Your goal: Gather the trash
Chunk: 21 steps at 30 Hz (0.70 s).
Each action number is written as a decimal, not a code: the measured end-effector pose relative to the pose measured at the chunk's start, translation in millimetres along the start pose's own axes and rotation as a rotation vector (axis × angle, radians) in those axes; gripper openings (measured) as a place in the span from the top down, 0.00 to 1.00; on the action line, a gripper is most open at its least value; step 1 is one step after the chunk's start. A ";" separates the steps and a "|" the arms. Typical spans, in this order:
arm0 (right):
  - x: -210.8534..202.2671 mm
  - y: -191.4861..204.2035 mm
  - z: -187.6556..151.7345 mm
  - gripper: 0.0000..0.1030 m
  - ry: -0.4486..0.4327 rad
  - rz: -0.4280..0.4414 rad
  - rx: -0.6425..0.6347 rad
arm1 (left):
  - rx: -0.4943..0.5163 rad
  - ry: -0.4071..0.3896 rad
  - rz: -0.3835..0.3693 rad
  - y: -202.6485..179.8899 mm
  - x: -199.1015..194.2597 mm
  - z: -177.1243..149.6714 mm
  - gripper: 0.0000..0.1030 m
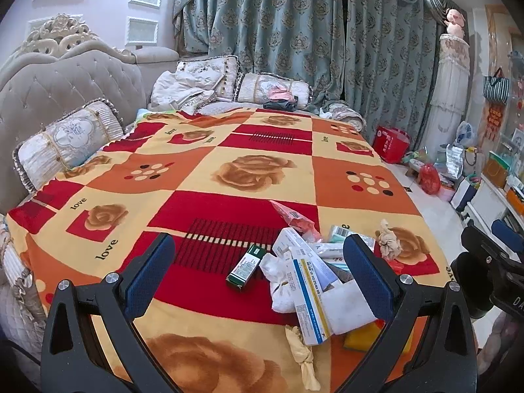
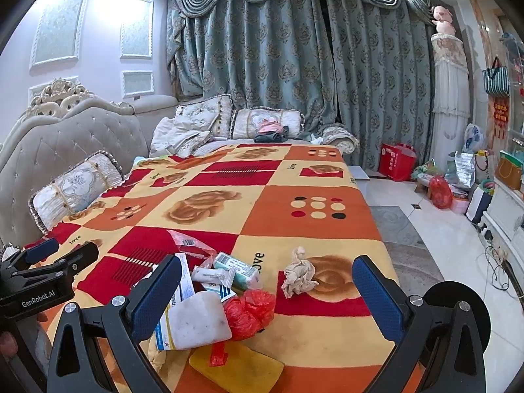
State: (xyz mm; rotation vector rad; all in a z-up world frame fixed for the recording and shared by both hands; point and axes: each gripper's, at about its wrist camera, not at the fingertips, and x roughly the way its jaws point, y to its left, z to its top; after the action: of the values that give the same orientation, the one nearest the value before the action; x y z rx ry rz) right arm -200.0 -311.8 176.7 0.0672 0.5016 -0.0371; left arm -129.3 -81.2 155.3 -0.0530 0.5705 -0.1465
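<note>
Trash lies in a pile on the near end of the bed: a green box [image 1: 245, 267], white-and-blue medicine boxes [image 1: 308, 298], a white sponge-like block [image 2: 196, 322], a crumpled red plastic bag [image 2: 250, 311], a yellow sponge [image 2: 237, 368], wrapped packets [image 2: 237, 270] and a crumpled beige tissue [image 2: 299, 276]. A twisted beige tissue [image 1: 303, 357] lies nearest in the left wrist view. My left gripper [image 1: 258, 281] is open above the pile and holds nothing. My right gripper [image 2: 267, 298] is open above the red bag and holds nothing.
The bed carries a red, orange and cream patterned blanket [image 1: 203, 170], with pillows [image 1: 65, 144] at the padded headboard on the left. The tiled floor [image 2: 435, 239] to the right holds a red bag [image 2: 396, 160], more bags and cables by a white cabinet.
</note>
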 end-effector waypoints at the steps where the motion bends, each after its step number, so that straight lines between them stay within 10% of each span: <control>1: 0.4 -0.2 -0.3 0.00 0.002 -0.001 -0.001 | -0.002 0.001 -0.002 0.1 0.2 -0.2 0.01; 21: 9.5 -2.9 -2.5 0.00 0.032 0.003 0.004 | -0.008 0.026 0.014 -0.6 9.9 -10.4 0.01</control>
State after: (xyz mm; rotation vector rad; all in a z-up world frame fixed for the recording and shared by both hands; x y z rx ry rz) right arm -193.1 -314.7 169.8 0.0719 0.5330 -0.0345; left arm -126.8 -83.5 141.3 -0.0545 0.5976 -0.1321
